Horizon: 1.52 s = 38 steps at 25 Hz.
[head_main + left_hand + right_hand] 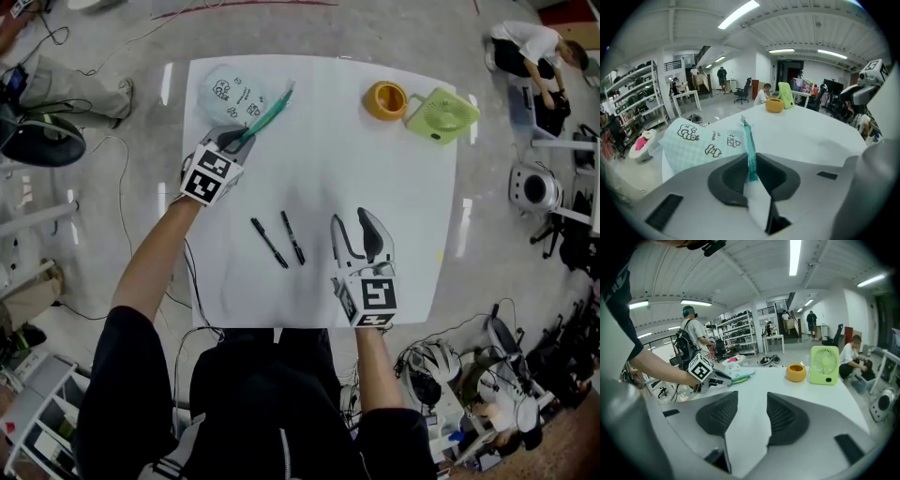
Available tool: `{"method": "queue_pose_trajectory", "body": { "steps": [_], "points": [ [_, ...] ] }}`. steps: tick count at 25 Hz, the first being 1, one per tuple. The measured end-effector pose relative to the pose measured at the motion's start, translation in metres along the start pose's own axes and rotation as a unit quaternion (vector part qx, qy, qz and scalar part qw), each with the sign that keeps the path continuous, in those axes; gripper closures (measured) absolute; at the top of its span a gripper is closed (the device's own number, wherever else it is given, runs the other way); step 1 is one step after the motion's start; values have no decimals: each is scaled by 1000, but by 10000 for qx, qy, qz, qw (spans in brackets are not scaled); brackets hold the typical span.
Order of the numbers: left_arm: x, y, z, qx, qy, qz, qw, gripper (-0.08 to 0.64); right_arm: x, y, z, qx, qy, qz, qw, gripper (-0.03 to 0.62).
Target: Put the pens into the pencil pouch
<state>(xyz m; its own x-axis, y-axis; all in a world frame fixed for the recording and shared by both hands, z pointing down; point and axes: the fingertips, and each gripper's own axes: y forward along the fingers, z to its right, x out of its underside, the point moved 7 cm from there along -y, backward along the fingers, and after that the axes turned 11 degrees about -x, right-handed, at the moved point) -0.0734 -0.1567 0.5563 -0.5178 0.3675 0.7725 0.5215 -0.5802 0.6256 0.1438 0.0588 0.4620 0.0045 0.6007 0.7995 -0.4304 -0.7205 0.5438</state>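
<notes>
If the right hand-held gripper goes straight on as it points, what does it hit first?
The right hand-held gripper would likely meet the bare white table first: it tilts down, open jaws empty. The orange cup sits farther on.

No words can be read. The pencil pouch [701, 143] carries small cartoon drawings with tiny lettering beside them, too small to make out. The cubes on the left claw [246, 139] and right claw [354, 220] show only black-and-white square markers.
</notes>
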Motion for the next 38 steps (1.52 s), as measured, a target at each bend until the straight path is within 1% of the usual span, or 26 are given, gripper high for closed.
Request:
{"method": "queue_pose_trajectory", "body": {
  "steps": [2,4,7,10,16,19,22,25,29,32,35,38],
  "points": [
    [-2,-5,-3,-48,-230,86,9997,492,-3,-1,0,-4,4,17,10000,405],
    [-5,-11,-4,-146,-277,197,9993,495,-2,-1,0,-32,2,66,10000,405],
    [-9,-20,-6,-281,-195,366,9987,499,-1,0,0,-91,-15,132,9999,407],
    [-17,-26,-7,-382,-141,500,9979,500,3,2,0,-128,-36,86,9999,407],
    [-23,-35,-8,-493,36,592,9970,503,10,3,-9,-225,-62,-48,9997,407],
    [-21,-42,-7,-492,77,564,9972,503,17,2,-18,-308,-87,-133,9994,407],
    [-20,-48,-4,-484,71,588,9971,503,30,2,-31,-451,-160,-348,9982,407],
    [-21,-47,2,-488,43,622,9969,503,53,4,-39,-660,-169,-679,9954,407],
    [-21,-48,4,-478,52,639,9968,503,84,12,-57,-899,-222,-1116,9894,410],
    [-19,-52,5,-483,54,663,9966,505,109,16,-72,-1048,-271,-1406,9841,423],
    [-12,-64,10,-500,17,676,9965,505,131,11,-86,-1091,-263,-1546,9816,428],
    [-18,-54,10,-484,26,654,9967,505,133,16,-79,-1038,-290,-1608,9811,437]
  ]
}}
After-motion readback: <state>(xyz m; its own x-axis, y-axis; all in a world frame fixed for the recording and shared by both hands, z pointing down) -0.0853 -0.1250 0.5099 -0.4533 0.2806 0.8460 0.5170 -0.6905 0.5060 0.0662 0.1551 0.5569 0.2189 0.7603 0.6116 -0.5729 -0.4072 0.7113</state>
